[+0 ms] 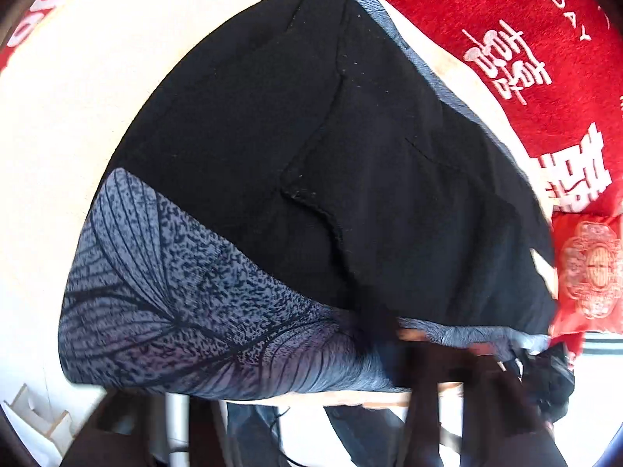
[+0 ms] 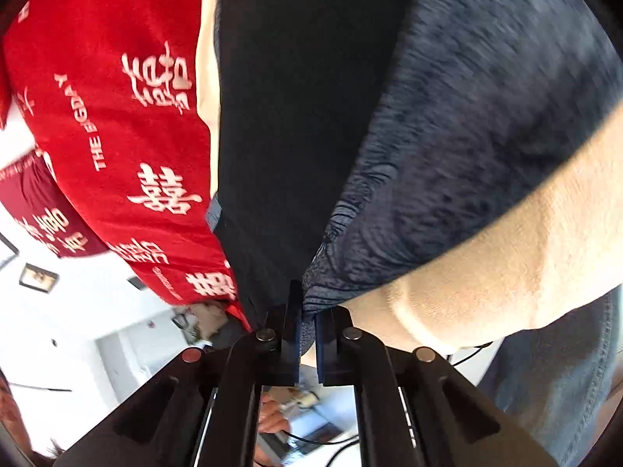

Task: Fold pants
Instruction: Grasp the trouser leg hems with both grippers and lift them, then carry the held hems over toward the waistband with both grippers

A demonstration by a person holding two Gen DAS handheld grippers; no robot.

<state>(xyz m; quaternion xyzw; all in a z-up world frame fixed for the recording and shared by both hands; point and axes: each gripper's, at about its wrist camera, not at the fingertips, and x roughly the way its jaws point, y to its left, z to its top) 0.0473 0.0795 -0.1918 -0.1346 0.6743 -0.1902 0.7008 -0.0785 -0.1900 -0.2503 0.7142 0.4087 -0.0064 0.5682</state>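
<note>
Cream bedding [image 1: 58, 124] with a red blanket [image 1: 506, 19] at upper right carries the pants [image 1: 311, 155], frame centre. Right gripper [image 2: 307, 334] pinches their hem, nearly closed; left gripper's state cannot be told. Keep the hem taut, edges aligned.

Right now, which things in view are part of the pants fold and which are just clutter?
Part of the job:
pants, black with grey leaf-print panels
right gripper, shut on the pants' edge
left gripper, blurred, at the pants' edge

Just lying about:
red blanket
red pillow
cream sheet
</note>
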